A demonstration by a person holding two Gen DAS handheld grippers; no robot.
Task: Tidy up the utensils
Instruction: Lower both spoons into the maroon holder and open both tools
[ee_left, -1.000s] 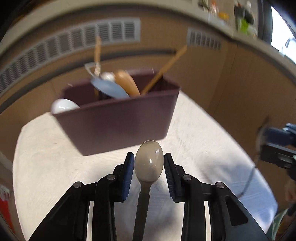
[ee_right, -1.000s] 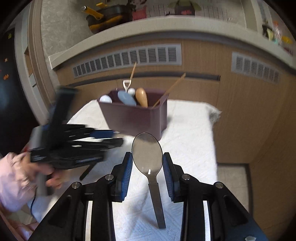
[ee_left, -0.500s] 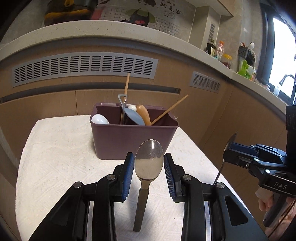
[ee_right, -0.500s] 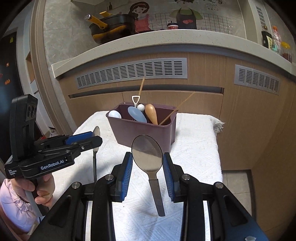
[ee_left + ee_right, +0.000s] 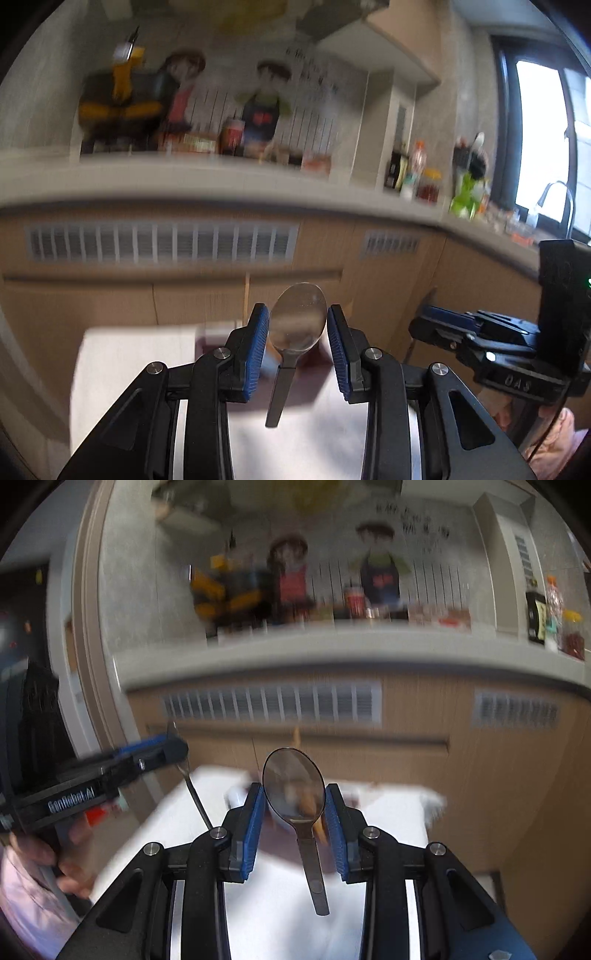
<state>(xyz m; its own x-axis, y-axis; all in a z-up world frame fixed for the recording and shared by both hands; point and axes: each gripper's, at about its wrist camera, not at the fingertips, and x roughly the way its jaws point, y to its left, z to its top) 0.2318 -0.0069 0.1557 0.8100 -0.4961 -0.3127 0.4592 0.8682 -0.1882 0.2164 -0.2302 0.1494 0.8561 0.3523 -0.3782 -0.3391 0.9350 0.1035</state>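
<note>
My left gripper (image 5: pixel 297 334) is shut on a metal spoon (image 5: pixel 298 325), bowl up between the blue pads, handle hanging down. My right gripper (image 5: pixel 294 812) is shut on a second metal spoon (image 5: pixel 293 790) the same way. Both are tilted up, raised above the white-clothed table (image 5: pixel 122 354). The maroon utensil bin (image 5: pixel 210 341) is mostly hidden behind the fingers; a sliver (image 5: pixel 280 845) shows in the right wrist view, with a wooden stick (image 5: pixel 246 295) rising from it. The left gripper with its spoon (image 5: pixel 184 768) shows at left in the right wrist view; the right gripper (image 5: pixel 480 339) shows at right in the left wrist view.
A wooden cabinet front with vent grilles (image 5: pixel 162 243) stands behind the table, topped by a counter (image 5: pixel 332 646) with bottles and jars. A sink tap (image 5: pixel 554 199) and window are at far right. The table's right edge (image 5: pixel 428 812) drops to the floor.
Both grippers have lifted and pitched upward with their spoons; the bin has dropped low behind the fingers and the counter and wall now fill the views. The frames are motion-blurred.
</note>
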